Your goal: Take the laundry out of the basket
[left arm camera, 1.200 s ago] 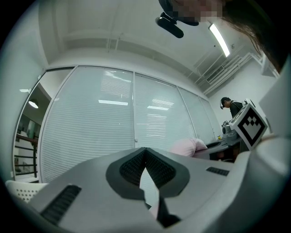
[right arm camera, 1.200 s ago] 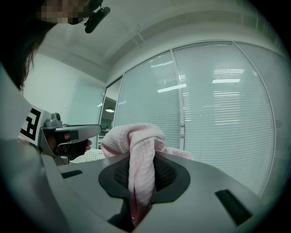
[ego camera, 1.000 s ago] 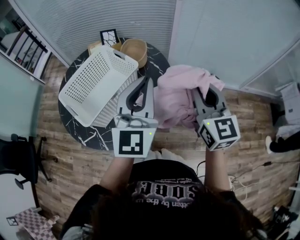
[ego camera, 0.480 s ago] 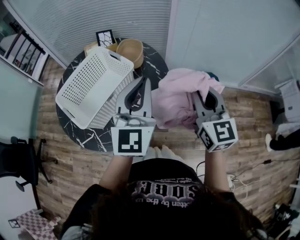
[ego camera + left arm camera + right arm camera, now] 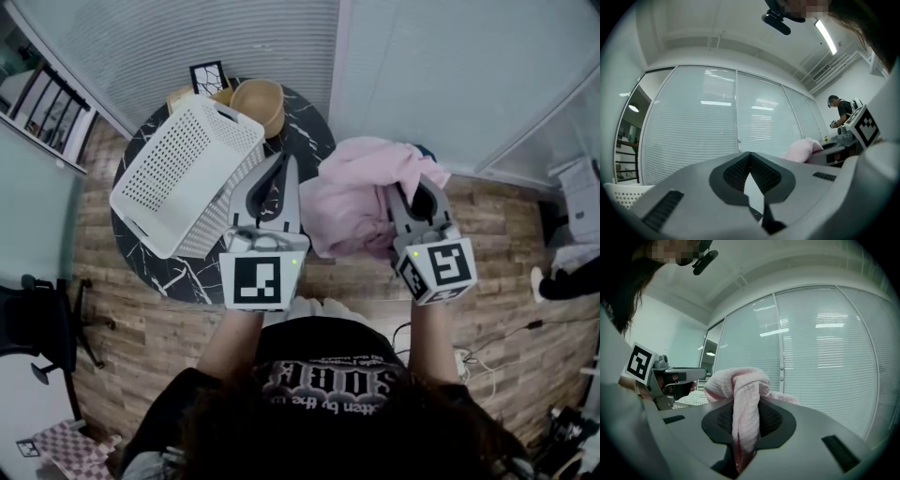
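The white perforated laundry basket (image 5: 183, 169) lies tipped on the round black marble table (image 5: 187, 272), and no laundry shows in it. A pink garment (image 5: 356, 197) hangs bunched in the air to the right of the table. My right gripper (image 5: 413, 186) is shut on it, and a fold of the pink garment (image 5: 744, 418) is clamped between the pads. My left gripper (image 5: 287, 164) hovers beside the basket's right rim. Its fingertips (image 5: 749, 157) meet with nothing between them. The pink garment (image 5: 804, 149) shows to its right.
A wooden bowl (image 5: 258, 101) and a small marker card (image 5: 208, 78) stand at the table's far edge. Glass walls with blinds close off the far side. A black office chair (image 5: 42, 323) stands on the wood floor at left. Another person (image 5: 841, 112) stands far off at right.
Little differs: the basket and table sit slightly further left in the picture. Both grippers hold the same poses, and the pink garment stays clamped in the right one.
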### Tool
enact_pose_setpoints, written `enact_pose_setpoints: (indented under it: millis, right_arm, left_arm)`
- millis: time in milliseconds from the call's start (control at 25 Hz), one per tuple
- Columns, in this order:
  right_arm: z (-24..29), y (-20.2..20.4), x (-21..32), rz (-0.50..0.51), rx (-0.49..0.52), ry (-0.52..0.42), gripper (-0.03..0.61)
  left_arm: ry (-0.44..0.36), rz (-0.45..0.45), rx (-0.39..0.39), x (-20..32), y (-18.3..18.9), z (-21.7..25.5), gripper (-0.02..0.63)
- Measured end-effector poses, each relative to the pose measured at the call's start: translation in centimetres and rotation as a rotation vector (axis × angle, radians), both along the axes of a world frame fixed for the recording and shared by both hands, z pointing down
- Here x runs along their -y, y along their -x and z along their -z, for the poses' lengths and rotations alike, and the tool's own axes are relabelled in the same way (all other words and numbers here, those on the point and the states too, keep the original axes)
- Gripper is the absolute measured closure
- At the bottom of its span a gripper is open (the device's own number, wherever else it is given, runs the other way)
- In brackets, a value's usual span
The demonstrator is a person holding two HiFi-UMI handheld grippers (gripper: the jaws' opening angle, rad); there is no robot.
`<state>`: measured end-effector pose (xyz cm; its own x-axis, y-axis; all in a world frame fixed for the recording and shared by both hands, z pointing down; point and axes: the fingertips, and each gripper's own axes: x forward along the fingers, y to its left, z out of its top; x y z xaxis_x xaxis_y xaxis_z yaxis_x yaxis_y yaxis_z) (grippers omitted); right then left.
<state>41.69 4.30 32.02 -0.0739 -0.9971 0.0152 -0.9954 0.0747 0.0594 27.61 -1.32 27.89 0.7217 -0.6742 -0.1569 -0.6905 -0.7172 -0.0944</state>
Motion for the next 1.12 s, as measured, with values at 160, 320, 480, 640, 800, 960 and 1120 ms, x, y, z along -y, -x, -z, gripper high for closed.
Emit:
enact_pose_setpoints:
  millis: [160,320,480,640,800,960,1120]
  right_arm:
    - [0.2,-0.2,-0.1,-0.004,-0.001,-0.005,0.506]
    - [0.2,-0.2,-0.3,-0.008,-0.001,-0.004,0.506]
    - [0.2,-0.3,-0.6,-0.010,0.000,-0.007,0.506]
    - [0.3,-0.6,-0.9,-0.018,0.001,-0.009,0.506]
    - [0.2,-1.0,-1.3,-0.030,0.002,-0.011,0.506]
    - [0.2,-1.1,-1.5,-0.035,-0.003,-0.003,0.506]
    - [0.2,-1.3,-1.8,-0.039,-0.003,-0.002,0.506]
  left_arm:
    - [0.001,-0.001,-0.001,-0.2,0.0,0.1,0.617]
    - [-0.004,-0.001,-0.001,-0.4,0.0,0.2,0.617]
    - [-0.008,-0.003,0.002,-0.6,0.0,0.3,0.617]
    - [-0.005,-0.007,-0.007,-0.9,-0.1,0.5,0.617]
    - [-0.002,-0.010,-0.013,-1.1,-0.1,0.5,0.617]
    - [0.001,-0.012,-0.018,-1.2,0.0,0.5,0.617]
    - [-0.006,-0.012,-0.014,-1.3,0.0,0.6,0.617]
